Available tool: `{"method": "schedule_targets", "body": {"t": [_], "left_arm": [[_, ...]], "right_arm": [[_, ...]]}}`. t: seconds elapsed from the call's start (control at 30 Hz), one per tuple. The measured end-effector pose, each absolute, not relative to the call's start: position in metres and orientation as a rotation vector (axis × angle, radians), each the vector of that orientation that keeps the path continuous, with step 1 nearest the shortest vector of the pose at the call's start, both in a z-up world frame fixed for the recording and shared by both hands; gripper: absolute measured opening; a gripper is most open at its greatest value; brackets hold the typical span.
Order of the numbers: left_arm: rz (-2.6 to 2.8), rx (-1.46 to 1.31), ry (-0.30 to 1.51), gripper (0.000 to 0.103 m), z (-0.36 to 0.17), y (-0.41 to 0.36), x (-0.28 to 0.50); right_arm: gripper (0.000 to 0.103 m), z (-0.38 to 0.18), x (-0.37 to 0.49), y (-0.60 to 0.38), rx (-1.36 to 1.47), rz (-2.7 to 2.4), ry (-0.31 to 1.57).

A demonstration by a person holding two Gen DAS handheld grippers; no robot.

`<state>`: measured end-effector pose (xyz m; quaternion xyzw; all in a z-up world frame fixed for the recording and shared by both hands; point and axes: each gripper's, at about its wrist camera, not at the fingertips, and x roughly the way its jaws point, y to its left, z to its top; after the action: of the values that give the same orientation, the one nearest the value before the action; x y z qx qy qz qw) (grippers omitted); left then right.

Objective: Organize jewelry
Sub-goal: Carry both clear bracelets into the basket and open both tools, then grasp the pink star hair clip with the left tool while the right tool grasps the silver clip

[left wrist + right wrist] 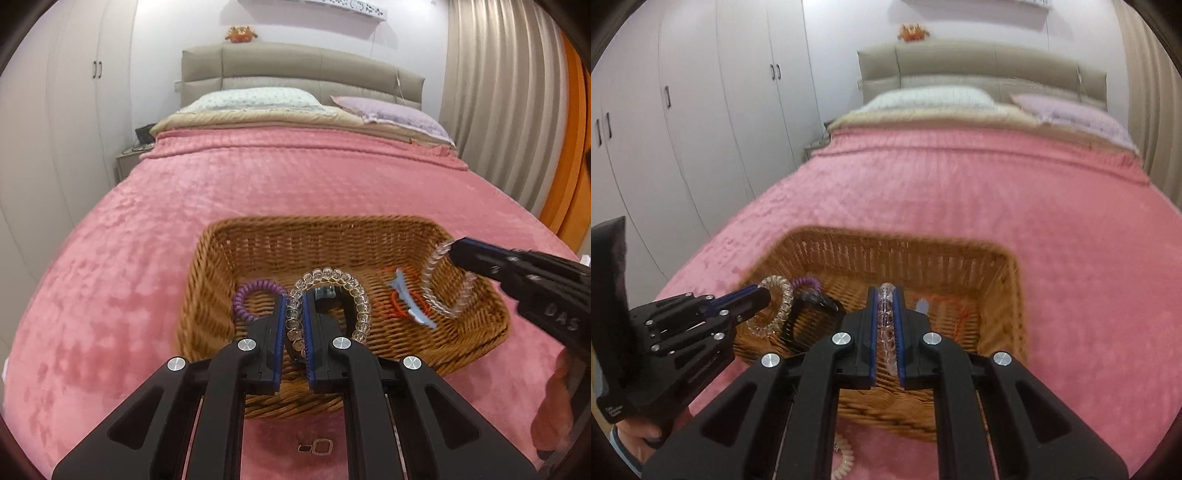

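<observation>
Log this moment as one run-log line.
left gripper: shut on clear coil band | right gripper: shut on clear bracelet | both over wicker basket | inside: purple coil, blue clip

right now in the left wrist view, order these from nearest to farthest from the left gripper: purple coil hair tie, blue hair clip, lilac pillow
1. purple coil hair tie, in the basket just left of the left gripper fingers.
2. blue hair clip, in the basket's right part, over the orange band.
3. lilac pillow, far off at the head of the bed, right side.
</observation>
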<state>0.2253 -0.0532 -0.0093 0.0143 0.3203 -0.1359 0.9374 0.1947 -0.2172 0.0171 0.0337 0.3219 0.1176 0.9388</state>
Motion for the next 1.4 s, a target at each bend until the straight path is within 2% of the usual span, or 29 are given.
{"method": "schedule_targets", "body": {"t": [0.4,0.43,0.47,0.5,0.6,0.67,0.77,0.83,0.87,1.13,1.23,1.4], "left_arm": [[-0.281,0.071,0.669,0.009,-0.024,-0.064,0.225],[-0.282,0.068,0.669,0.012,-0.024,-0.064,0.226],[-0.285,0.065,0.672,0.023,-0.024,-0.063,0.226],[-0.286,0.063,0.672,0.028,-0.023,-0.062,0.224],[-0.293,0.059,0.656,0.033,-0.017,-0.058,0.213],[-0.298,0.033,0.644,0.043,-0.009,-0.051,0.2],[-0.327,-0.017,0.632,0.043,0.002,-0.041,0.177],[-0.34,-0.04,0.627,0.043,0.007,-0.034,0.157],[-0.345,-0.05,0.629,0.043,0.008,-0.032,0.15],[-0.436,-0.214,0.75,0.043,-0.021,-0.007,0.099],[-0.434,-0.242,0.81,0.037,-0.041,-0.005,0.098],[-0.424,-0.245,0.906,0.037,-0.067,-0.013,0.108]], "right_arm": [[0.007,-0.012,0.21,-0.225,0.091,0.188,0.744],[0.008,-0.012,0.21,-0.226,0.096,0.188,0.748],[0.01,-0.012,0.209,-0.228,0.106,0.187,0.751],[0.015,-0.011,0.209,-0.23,0.108,0.183,0.751],[0.017,-0.003,0.196,-0.234,0.11,0.186,0.737],[0.017,0.004,0.182,-0.236,0.114,0.195,0.723],[0.026,0.013,0.155,-0.236,0.106,0.213,0.709],[0.039,0.015,0.131,-0.233,0.09,0.227,0.703],[0.04,0.016,0.122,-0.232,0.085,0.232,0.702],[0.04,-0.023,0.056,-0.211,0.116,0.276,0.808],[0.04,-0.043,0.046,-0.199,0.103,0.285,0.853],[0.04,-0.062,0.044,-0.185,0.068,0.284,0.894]]}}
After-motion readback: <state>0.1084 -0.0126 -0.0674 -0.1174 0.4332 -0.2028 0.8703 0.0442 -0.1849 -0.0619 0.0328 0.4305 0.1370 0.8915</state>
